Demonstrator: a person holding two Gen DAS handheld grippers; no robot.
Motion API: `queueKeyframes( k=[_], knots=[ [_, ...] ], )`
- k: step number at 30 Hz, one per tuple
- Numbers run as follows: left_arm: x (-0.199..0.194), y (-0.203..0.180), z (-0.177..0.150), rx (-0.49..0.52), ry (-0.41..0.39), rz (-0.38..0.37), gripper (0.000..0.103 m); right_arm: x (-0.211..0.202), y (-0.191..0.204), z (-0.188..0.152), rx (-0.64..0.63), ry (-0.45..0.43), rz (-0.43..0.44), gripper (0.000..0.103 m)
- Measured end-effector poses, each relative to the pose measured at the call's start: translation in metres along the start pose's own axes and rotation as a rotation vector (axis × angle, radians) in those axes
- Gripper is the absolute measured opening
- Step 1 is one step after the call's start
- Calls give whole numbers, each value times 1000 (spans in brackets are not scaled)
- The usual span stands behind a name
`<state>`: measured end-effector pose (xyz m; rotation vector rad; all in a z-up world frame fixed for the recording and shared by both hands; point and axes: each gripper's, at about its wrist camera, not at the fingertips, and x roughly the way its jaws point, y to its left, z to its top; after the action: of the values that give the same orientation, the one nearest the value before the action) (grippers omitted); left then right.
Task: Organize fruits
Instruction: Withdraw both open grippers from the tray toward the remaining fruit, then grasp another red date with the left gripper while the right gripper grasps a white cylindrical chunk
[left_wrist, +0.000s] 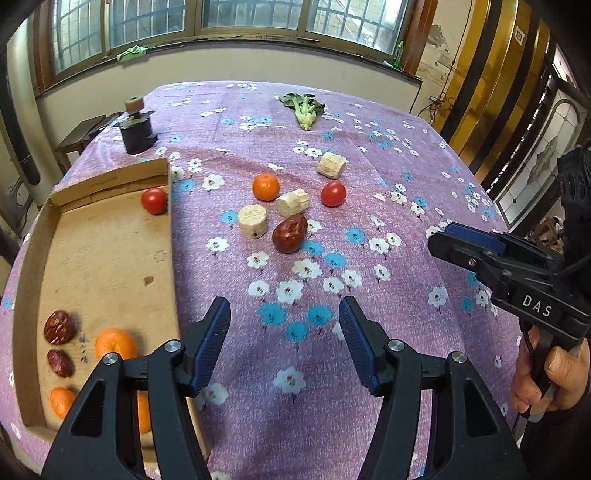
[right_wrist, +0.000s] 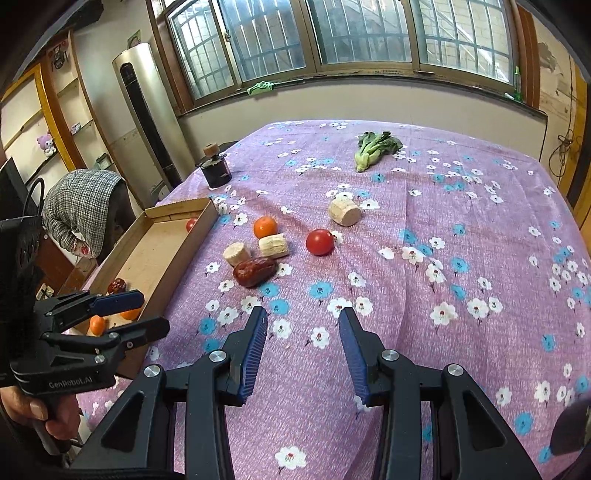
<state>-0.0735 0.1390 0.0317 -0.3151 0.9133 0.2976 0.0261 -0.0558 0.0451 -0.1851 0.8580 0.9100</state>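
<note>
Three fruits are left loose on the purple flowered tablecloth (left_wrist: 388, 369), so by my reckoning the sorting is past halfway but not finished. The cardboard tray (left_wrist: 107, 258) at the table's left edge already holds a tomato (left_wrist: 154, 200) in its far corner and, at the near end, two red dates (left_wrist: 58, 326) and what look like three oranges (left_wrist: 116, 344), one partly hidden behind the left gripper (left_wrist: 284, 341). That gripper hangs over bare cloth just beside the tray, fingers spread wide and holding nothing. The right gripper (right_wrist: 303, 349) is likewise parted and empty, low over the cloth and well short of the cluster. In the cluster mid-table, the loose tomato (right_wrist: 320, 242) sits to the right, the loose orange (right_wrist: 265, 227) behind, and the large red date (right_wrist: 254, 272) nearest the grippers, touching a pale cut stalk piece (right_wrist: 236, 253). Three such pieces and a leafy green (right_wrist: 375, 147) at the far end are not fruit and, I judge, should stay out. The date looks the easiest next pick.
</note>
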Motion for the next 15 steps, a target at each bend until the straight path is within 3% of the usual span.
queueKeyframes(
  k=[15],
  knots=[
    [79, -7, 39, 54, 70, 13, 60, 68, -30, 67, 25, 0, -31, 42]
  ],
)
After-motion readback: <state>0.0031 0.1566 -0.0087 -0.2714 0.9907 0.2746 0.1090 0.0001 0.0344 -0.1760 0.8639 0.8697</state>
